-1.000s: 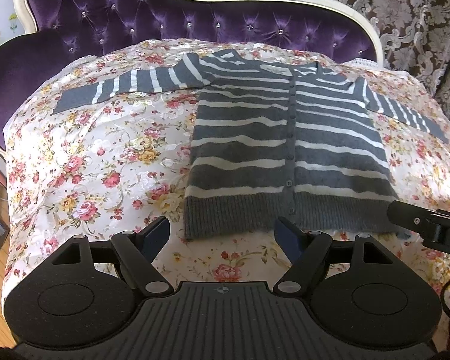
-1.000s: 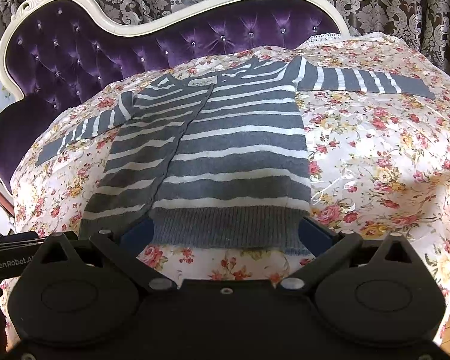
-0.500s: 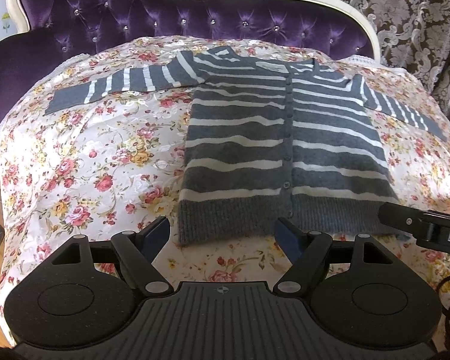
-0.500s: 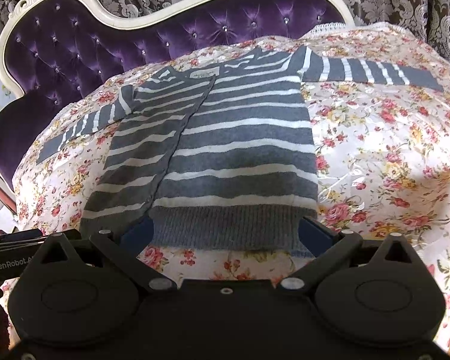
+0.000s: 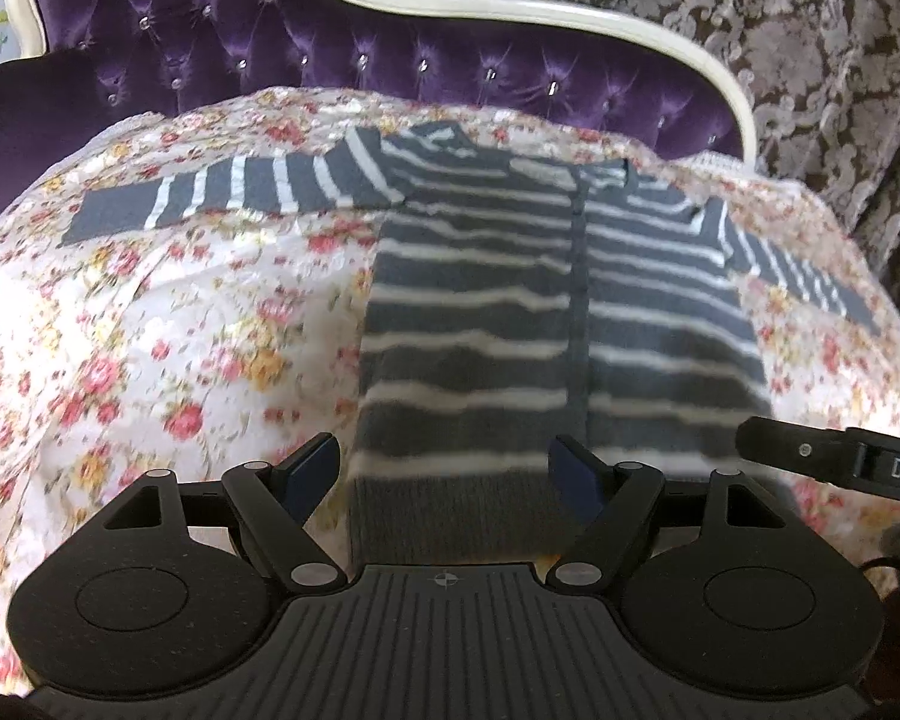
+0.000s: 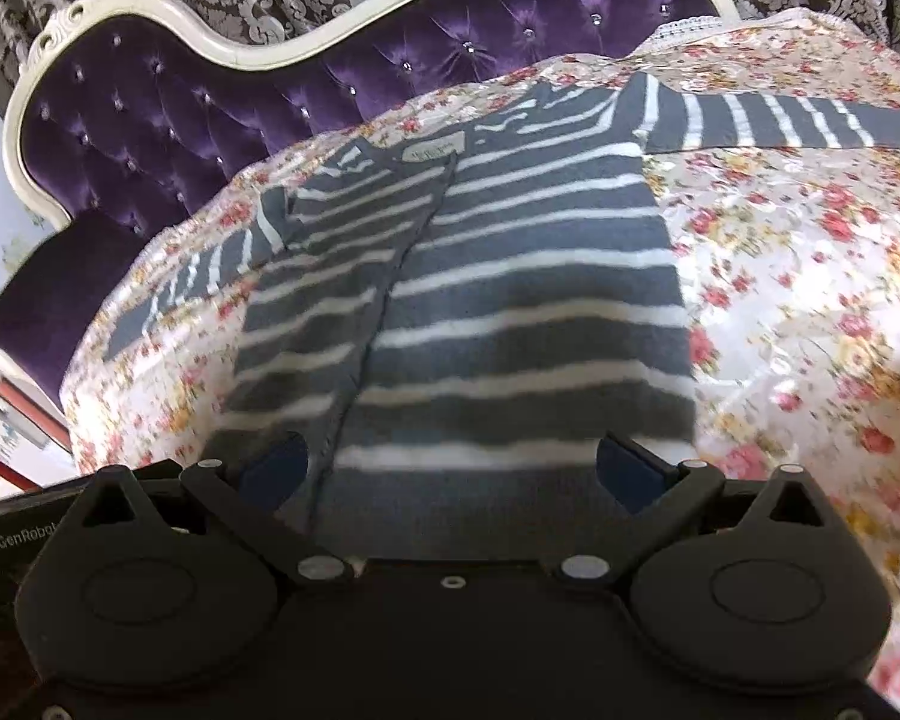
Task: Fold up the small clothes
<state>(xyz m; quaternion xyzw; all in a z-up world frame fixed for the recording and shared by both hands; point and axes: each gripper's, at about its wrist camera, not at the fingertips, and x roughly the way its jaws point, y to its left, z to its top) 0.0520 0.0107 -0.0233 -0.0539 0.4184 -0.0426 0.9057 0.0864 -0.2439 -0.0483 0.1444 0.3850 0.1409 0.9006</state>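
The left gripper has its fingers spread wide and they hold nothing. The ribbed hem of the striped cardigan lies between them, its left corner near the left finger. The cardigan lies flat on the floral bedspread, sleeves out to both sides. The right gripper also has its fingers wide apart and empty, with the hem between them; contact cannot be told.
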